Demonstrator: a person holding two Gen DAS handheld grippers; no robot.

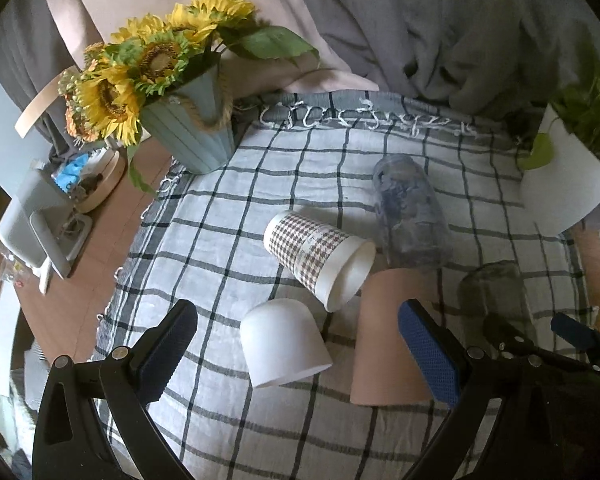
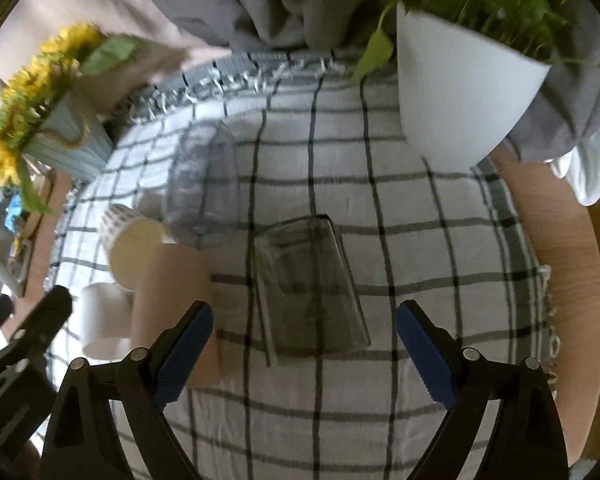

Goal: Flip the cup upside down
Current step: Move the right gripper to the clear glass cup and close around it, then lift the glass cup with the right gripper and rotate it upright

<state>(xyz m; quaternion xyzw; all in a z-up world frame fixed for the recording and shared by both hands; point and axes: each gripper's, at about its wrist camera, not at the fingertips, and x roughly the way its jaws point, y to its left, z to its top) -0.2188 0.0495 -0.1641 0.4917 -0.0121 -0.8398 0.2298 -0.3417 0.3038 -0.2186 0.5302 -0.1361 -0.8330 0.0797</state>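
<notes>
Several cups stand on a checked cloth (image 1: 228, 264). A white cup (image 1: 282, 340) stands upside down between my left gripper's (image 1: 300, 340) open fingers. A houndstooth paper cup (image 1: 320, 256) lies on its side behind it. A pink-beige cup (image 1: 384, 336) stands upside down to the right. A clear bluish cup (image 1: 410, 212) and a smoky clear cup (image 1: 496, 296) stand upside down too. In the right wrist view my right gripper (image 2: 304, 340) is open around the smoky cup (image 2: 312, 284), fingers apart from it. The pink-beige cup (image 2: 172, 292) is by its left finger.
A sunflower pot (image 1: 192, 128) stands at the cloth's back left. A white plant pot (image 2: 460, 104) stands at the back right. Grey and pink fabric hangs behind. A wooden table (image 1: 100, 232) with a grey device and clutter lies to the left.
</notes>
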